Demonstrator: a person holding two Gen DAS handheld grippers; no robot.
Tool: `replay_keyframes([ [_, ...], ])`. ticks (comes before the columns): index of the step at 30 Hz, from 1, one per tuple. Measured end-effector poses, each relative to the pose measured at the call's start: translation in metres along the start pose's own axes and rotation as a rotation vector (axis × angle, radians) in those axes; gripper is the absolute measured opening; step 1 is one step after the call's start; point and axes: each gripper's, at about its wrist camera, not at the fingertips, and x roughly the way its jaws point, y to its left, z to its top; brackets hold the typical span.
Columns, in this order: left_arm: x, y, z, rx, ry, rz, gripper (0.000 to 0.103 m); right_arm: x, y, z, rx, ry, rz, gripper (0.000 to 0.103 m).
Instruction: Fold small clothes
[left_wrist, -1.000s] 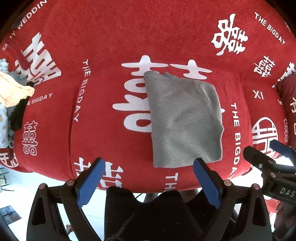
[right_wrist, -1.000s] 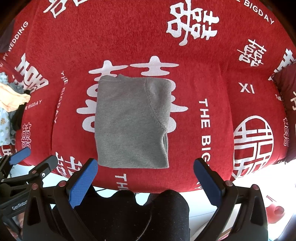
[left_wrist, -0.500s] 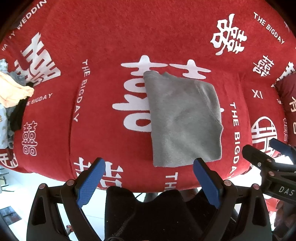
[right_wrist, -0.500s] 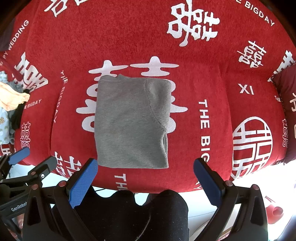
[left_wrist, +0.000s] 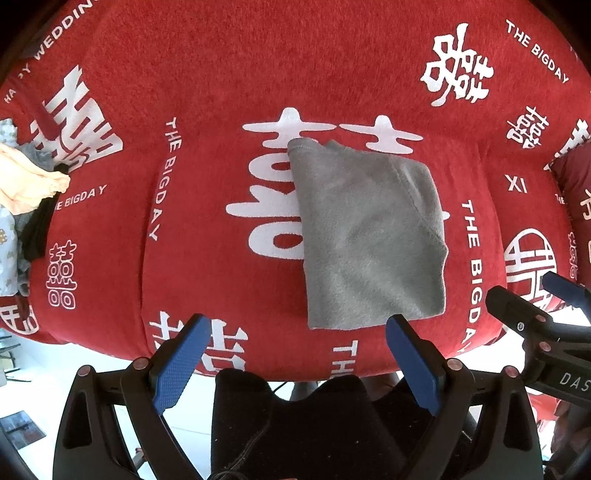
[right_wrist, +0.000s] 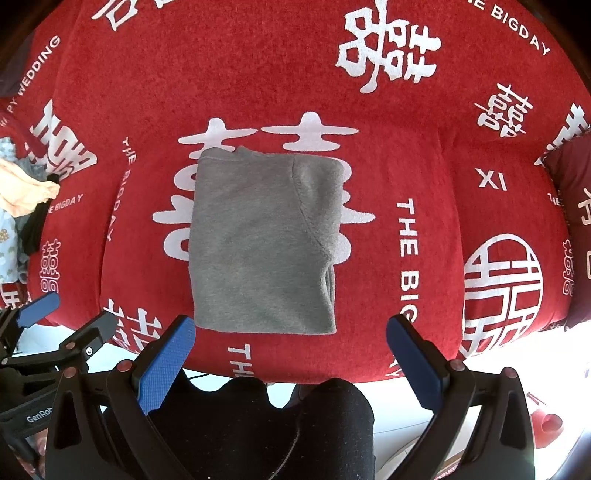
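Observation:
A grey garment (left_wrist: 365, 236) lies folded into a flat rectangle on the red sofa seat; it also shows in the right wrist view (right_wrist: 262, 240). My left gripper (left_wrist: 295, 328) is open and empty, held near the seat's front edge just short of the garment's near hem. My right gripper (right_wrist: 291, 332) is open and empty, also just in front of the near hem. Each gripper shows at the edge of the other's view: the right gripper (left_wrist: 546, 295) and the left gripper (right_wrist: 62, 317).
The red sofa cover (left_wrist: 221, 74) has white lettering and symbols. A pile of other clothes (left_wrist: 26, 184) lies at the far left of the seat, also in the right wrist view (right_wrist: 22, 192). A dark red cushion (right_wrist: 569, 184) sits at the right. White floor lies below the seat's front edge.

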Motion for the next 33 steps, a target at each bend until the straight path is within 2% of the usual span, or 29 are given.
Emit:
replay_keyframes([
  [13,-0.0060,-0.0036,-0.0033,0.002,-0.045,-0.003,0.096,-0.0002,0.0009,0.0002,0.001,0.000,0.000,0.103],
  [26,0.0000,-0.0006,-0.0055,-0.016,-0.027,0.016,0.096,0.0021,0.0038,0.0022,-0.020,0.004,-0.003,0.103],
  [33,-0.0009,-0.0002,-0.0063,-0.014,-0.046,0.017,0.096,0.0040,0.0046,0.0020,-0.021,0.003,-0.009,0.103],
])
